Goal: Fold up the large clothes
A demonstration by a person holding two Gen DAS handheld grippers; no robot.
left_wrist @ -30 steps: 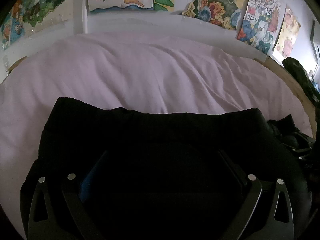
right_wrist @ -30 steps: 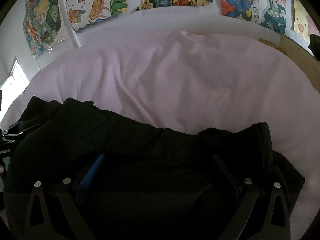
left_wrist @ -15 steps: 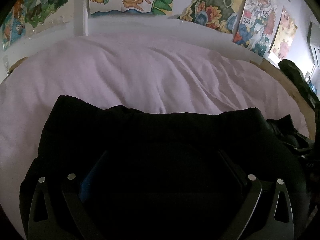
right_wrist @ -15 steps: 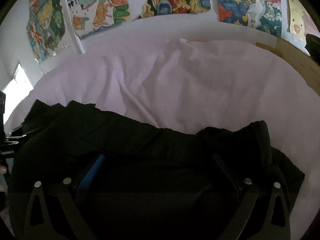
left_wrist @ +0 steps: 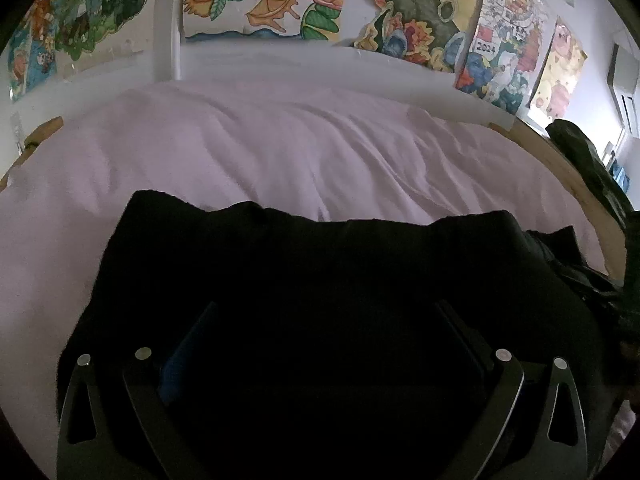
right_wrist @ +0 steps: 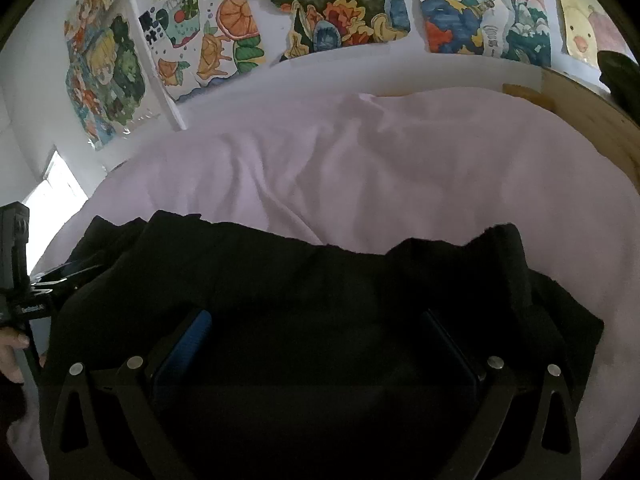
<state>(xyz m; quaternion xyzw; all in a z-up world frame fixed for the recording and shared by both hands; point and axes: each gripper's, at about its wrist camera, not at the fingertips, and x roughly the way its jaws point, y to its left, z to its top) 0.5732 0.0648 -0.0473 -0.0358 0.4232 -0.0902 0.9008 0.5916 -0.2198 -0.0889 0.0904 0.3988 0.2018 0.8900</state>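
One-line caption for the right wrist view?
Open right gripper over a black garment on a pink bedsheet.

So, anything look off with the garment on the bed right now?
The black garment lies unevenly: its far edge is wavy, and its right corner is bunched and curled up off the pink sheet. No tears or spills visible.

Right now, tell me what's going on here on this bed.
A person is folding a large black garment on a bed covered with a pale pink sheet, holding a two-finger gripper in each hand. The left gripper and the right gripper both sit low over the cloth with their jaws spread wide and the dark fabric lying between them. Whether either is actually pinching the cloth cannot be told. Colourful drawings hang on the wall behind.
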